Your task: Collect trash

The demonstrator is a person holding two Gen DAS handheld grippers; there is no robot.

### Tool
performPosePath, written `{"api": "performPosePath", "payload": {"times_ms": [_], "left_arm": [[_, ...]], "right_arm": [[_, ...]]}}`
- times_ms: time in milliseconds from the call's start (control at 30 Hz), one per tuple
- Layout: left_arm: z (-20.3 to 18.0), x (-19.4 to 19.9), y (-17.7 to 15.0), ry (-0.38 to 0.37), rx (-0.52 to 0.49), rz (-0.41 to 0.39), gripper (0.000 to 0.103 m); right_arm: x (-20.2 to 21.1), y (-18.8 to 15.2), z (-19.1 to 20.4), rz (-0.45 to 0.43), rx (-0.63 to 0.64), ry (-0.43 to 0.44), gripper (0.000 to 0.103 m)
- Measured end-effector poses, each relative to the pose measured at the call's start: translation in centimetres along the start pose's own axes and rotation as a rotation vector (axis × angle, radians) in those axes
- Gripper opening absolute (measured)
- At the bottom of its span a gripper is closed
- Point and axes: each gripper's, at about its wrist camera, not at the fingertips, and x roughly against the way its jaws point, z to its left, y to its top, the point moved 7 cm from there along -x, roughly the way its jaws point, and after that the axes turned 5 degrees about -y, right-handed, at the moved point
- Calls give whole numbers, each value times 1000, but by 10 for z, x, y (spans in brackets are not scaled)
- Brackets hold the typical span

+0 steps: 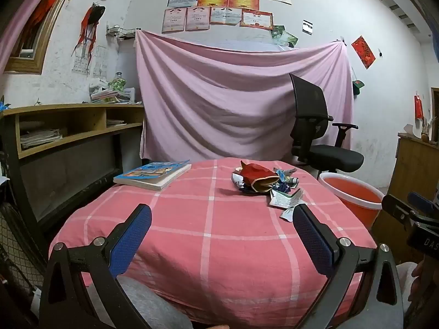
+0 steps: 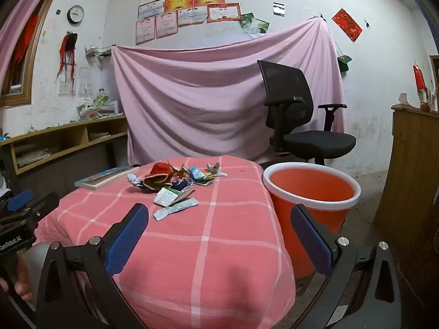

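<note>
A heap of crumpled wrappers lies on the far right part of the pink checked tablecloth; it also shows in the right wrist view. A red and tan packet sits on top, and a white-green wrapper and a flat strip lie nearest me. An orange bin with a white rim stands on the floor right of the table. My left gripper is open and empty above the near tablecloth. My right gripper is open and empty, short of the wrappers.
A book lies at the table's far left. A black office chair stands behind the bin before a pink hanging sheet. A wooden shelf is at the left and a wooden cabinet at the right.
</note>
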Motion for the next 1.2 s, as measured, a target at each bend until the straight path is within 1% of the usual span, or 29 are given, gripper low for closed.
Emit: {"api": "performPosePath", "payload": {"times_ms": [200,433,600,633,667,933,1000,1200], "left_arm": [[-2,3,0,1,-3,-1,101],[0,0,-1,-5,16,14,101],[-6,1,-1,-4,13,13,101],[-6,0,-5,-5,11,12,101],[-3,-4,-2,-12,25,15,101],[-6,-7,-1,-6,25,16,101],[1,-1,-1,-16,27,14,101],[1,0,0,-16,27,12,101]], "right_arm": [[0,0,0,2,0,1,103],[0,0,-1,3,1,-1,103],[0,0,-1,4,1,-1,103],[0,0,-1,3,1,0,103],[0,0,0,3,1,0,103],[0,0,0,5,2,0,103],[0,0,0,5,3,-1,103],[0,0,0,5,3,-1,103]]}}
